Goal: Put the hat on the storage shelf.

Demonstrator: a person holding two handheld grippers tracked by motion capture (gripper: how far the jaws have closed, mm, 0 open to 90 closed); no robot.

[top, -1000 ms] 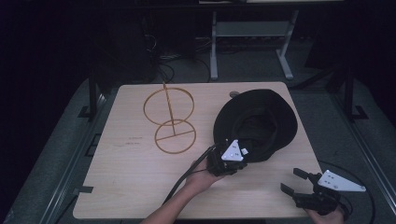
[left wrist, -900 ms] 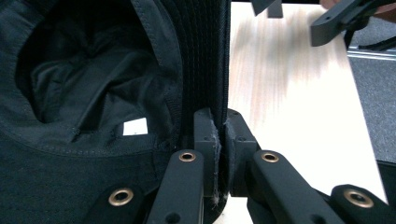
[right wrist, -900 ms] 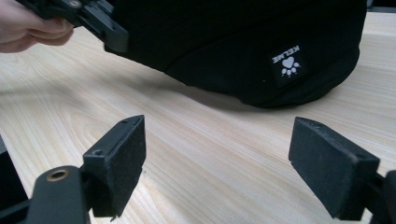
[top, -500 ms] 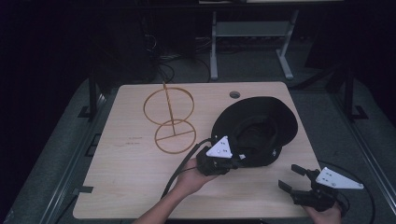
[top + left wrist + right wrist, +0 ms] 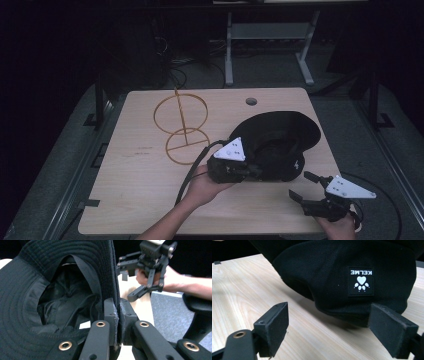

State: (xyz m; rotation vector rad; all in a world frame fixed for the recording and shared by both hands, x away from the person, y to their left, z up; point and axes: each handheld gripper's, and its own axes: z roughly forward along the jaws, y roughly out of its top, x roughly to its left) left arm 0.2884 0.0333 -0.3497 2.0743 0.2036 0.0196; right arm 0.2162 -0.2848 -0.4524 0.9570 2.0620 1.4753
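**Black hat pinched at its brim, second claw waiting open**

The left claw (image 5: pixel 250 170) is clamping the brim of the black hat (image 5: pixel 280 142), seemingly to lift that edge clear. The hat is sitting at about 4 o'clock on the pale wooden worktop (image 5: pixel 135 200). The right claw (image 5: pixel 305 189), jaws spread and empty, is waiting near the crown. A wire hat stand (image 5: pixel 182 130) is standing at 10 o'clock; the surrounding room is lying in darkness.

Left hand-held gripper (image 5: pixel 252 171) at black hat (image 5: pixel 280 142) brim; right hand-held gripper (image 5: pixel 304 186) apart, jaws spread.
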